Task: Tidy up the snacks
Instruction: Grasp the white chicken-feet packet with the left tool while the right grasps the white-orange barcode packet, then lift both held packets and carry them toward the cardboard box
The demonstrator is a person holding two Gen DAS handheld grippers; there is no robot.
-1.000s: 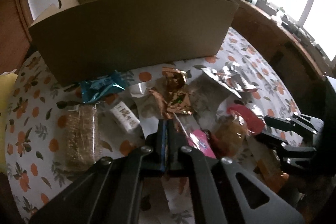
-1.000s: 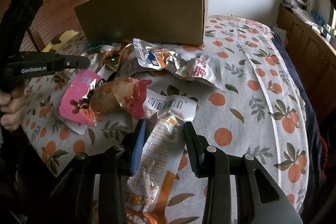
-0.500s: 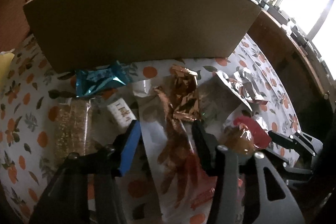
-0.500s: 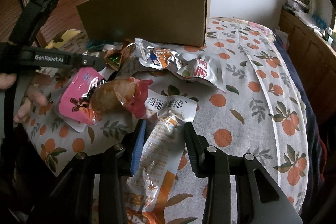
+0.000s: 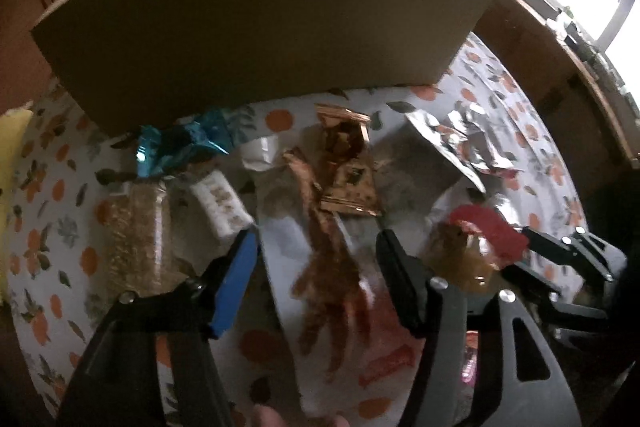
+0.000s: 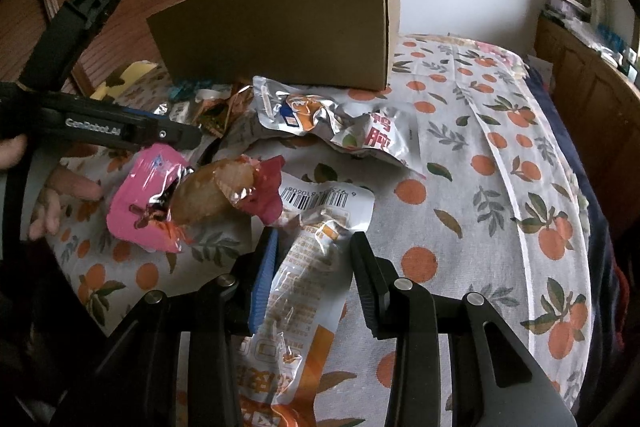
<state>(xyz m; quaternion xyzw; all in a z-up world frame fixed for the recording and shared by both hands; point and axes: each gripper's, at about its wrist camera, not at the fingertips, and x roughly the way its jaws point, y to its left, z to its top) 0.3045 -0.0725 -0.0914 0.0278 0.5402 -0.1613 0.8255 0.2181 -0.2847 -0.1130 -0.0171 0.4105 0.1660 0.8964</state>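
Jaws apart on both tools. Right gripper (image 6: 314, 251) straddles one orange-white snack pouch (image 6: 304, 291) flat on the tablecloth (image 6: 480, 227), long axis along the fingers, barcode end away. Left gripper (image 5: 316, 247) hangs spread above one chicken-feet packet (image 5: 332, 283). One cardboard box (image 6: 280, 31) beyond.

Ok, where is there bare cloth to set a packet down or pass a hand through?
Free: the cloth right of the silver pouch and the orange-and-white packet, out to the bed edge. Crowded: the strip before the cardboard box, from the teal wrapper and copper wrappers to the pink packet.
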